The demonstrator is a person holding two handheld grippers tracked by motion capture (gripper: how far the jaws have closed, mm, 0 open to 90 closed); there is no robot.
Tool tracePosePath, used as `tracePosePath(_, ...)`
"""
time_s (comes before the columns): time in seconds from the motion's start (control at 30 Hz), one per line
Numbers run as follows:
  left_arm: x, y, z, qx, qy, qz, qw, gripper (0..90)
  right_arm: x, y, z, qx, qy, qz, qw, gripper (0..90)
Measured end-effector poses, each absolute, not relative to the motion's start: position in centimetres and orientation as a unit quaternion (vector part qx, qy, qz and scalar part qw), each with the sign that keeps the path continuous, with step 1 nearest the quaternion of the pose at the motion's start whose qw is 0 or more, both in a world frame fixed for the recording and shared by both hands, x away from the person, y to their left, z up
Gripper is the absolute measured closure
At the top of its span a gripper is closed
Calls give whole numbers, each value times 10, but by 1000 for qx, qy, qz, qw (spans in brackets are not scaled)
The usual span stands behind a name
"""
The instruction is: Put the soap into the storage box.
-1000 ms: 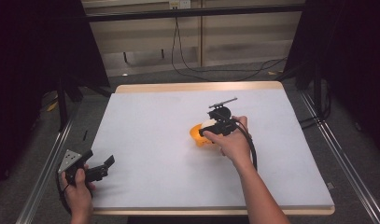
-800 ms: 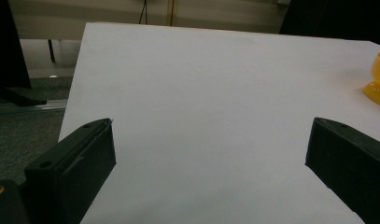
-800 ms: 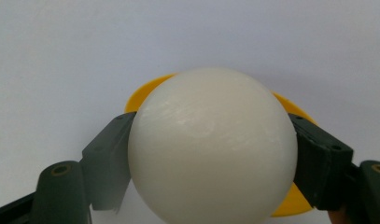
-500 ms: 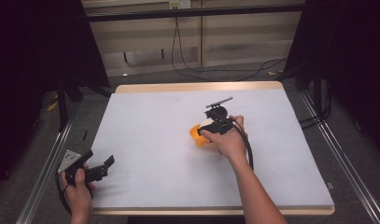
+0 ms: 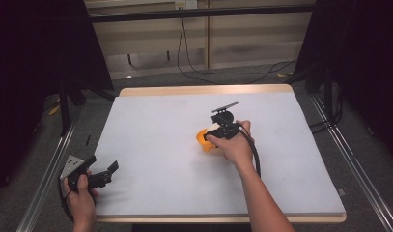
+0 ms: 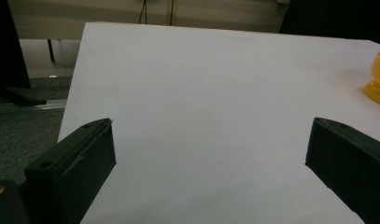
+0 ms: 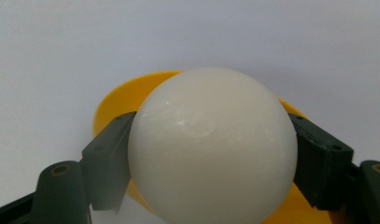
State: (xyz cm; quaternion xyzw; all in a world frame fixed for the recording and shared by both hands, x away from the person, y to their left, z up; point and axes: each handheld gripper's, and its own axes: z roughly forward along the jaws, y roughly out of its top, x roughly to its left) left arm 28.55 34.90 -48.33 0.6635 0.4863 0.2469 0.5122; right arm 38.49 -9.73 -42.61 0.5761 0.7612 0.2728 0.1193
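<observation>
A wide white tabletop (image 5: pixel 160 140) with a pale wooden edge. Near its middle, the right claw (image 5: pixel 214 135) is clenched on a smooth white ball (image 7: pixel 211 149), holding it over a small yellow plastic bowl (image 5: pixel 202 139). At the tabletop's near left corner, the left claw (image 5: pixel 111 170) is held with its jaws spread wide, gripping nothing.

Glossy smooth white ball (image 7: pixel 212 149), shiny yellow plastic bowl (image 7: pixel 127 100), matt white table top (image 5: pixel 155 145), pale wooden edge.
</observation>
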Motion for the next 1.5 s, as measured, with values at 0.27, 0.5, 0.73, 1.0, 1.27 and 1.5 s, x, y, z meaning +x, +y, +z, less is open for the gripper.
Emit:
tracePosePath(0.27,286,349,-483,663,487,247,512,14,386,-98,-430,576,763,269,119,233)
tracePosePath(0.5,286,349,-483,666,485,248,510,14,383,-102,-424,580,753,285,124,230)
tracePosePath(0.73,286,349,-483,667,484,249,509,14,379,-108,-418,579,750,294,126,225)
tracePosePath(1.0,286,349,-483,667,484,249,509,14,373,-117,-410,581,745,300,133,226)
tracePosePath(1.27,286,348,-483,668,483,250,508,14,365,-132,-407,585,738,306,138,227)
tracePosePath(1.5,286,348,-483,668,483,250,508,14,358,-147,-407,586,735,309,142,188)
